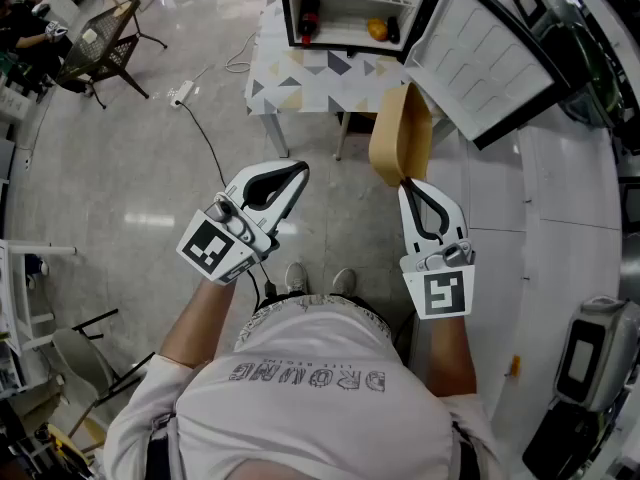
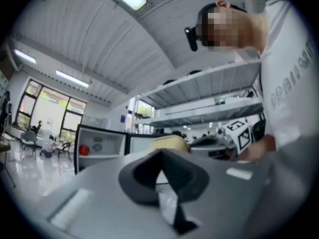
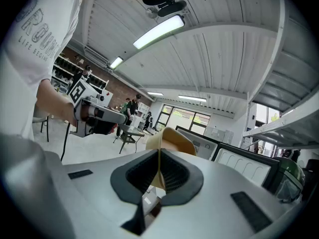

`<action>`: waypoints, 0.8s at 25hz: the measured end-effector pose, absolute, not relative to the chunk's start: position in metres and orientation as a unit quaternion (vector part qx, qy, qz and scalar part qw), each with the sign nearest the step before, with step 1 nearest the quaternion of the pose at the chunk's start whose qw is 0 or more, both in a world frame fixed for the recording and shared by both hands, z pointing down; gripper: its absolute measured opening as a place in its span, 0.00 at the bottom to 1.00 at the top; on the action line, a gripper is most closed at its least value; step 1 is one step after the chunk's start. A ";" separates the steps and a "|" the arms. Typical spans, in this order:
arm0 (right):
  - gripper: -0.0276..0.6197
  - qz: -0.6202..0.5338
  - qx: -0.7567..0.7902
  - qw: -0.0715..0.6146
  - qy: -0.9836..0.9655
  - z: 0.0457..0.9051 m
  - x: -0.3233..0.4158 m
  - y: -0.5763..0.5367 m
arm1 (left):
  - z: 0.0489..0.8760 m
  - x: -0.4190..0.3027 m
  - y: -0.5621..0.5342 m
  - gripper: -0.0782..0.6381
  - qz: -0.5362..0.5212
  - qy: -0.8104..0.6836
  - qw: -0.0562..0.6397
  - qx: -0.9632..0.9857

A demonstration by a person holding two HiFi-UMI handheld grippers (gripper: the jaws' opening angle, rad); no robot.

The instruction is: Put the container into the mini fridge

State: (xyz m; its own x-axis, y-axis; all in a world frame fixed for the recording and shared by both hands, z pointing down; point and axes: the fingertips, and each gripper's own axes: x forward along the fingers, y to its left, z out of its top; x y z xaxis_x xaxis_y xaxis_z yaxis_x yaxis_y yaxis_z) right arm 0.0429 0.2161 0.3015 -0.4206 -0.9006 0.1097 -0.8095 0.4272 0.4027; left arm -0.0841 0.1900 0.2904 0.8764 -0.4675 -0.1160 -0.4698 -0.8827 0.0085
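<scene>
right gripper (image 1: 408, 183) pinches one thin wall of the tan container (image 1: 400, 133) between its pads, edge-on in the right gripper view. left gripper (image 1: 298, 173) has its jaws pressed together on nothing and hangs beside it over the floor. the container sits just ahead of the right jaws, well short of the mini fridge (image 1: 284, 8), which stands open on a patterned table (image 1: 300, 88) with its door (image 1: 480, 53) swung out to the right. to carry it well, i judge: keep the pinch firm, since only one wall is held and the body could swing; pass left of the door's edge; aim for the bare shelf space left of the yellow item (image 1: 377, 28); level it before letting go. the container stands on edge, its long axis running from the jaws forward toward the fridge; which way its mouth faces i cannot tell.
</scene>
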 end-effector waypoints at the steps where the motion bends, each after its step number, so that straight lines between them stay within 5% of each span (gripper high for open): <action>1: 0.06 -0.147 0.517 0.149 -0.830 0.301 0.043 0.215 | 0.291 -0.084 0.189 0.12 0.057 0.243 0.009 -0.968; 20: 0.06 -0.170 0.506 0.192 -0.823 0.316 0.081 0.236 | 0.305 -0.051 0.211 0.12 0.040 0.251 0.008 -0.967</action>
State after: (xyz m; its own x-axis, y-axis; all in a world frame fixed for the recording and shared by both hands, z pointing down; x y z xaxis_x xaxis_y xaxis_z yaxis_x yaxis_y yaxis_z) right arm 0.0814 0.2361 0.3161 -0.4131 -0.8991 0.1448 -0.7683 0.4294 0.4747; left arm -0.0514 0.2115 0.3053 0.8708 -0.4849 -0.0809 -0.4862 -0.8738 0.0037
